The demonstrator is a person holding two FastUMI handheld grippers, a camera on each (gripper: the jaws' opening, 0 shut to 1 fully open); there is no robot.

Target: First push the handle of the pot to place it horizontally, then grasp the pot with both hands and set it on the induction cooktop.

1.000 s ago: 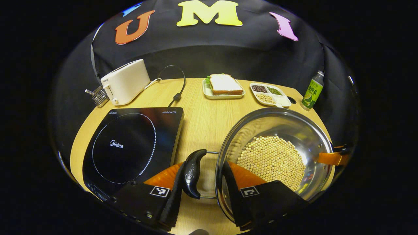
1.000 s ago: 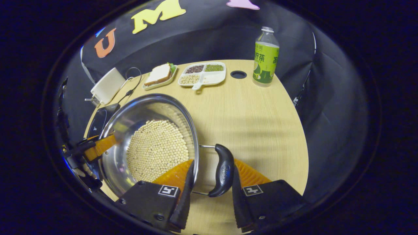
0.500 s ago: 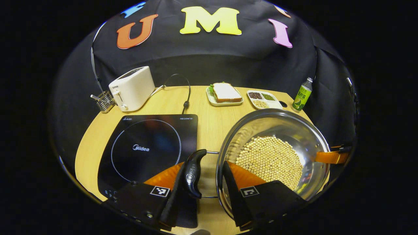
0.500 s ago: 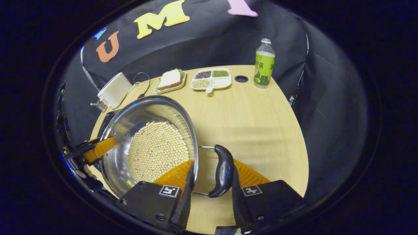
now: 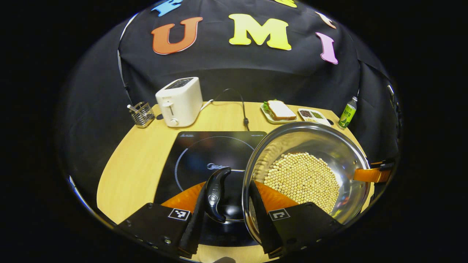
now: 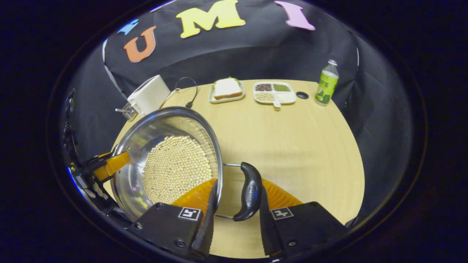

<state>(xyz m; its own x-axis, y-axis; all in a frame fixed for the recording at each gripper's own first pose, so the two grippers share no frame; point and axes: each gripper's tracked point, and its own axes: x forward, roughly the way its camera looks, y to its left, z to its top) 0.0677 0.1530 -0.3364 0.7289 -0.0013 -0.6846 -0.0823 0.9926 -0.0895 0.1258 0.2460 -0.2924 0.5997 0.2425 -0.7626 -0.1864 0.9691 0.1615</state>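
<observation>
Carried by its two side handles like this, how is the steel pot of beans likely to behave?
The round steel pot looks rigid, probably heavy with its layer of pale beans. The loose beans would likely slide if tilted. Its black loop handle may pivot between the fingers.

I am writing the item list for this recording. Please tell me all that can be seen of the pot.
The pot is a wide, shallow, shiny metal pan, open on top, its floor covered with pale round beans. Two dark curved side handles on wire loops: the left gripper is closed on one, the right gripper on the other. It is carried partly above the black induction cooktop.
</observation>
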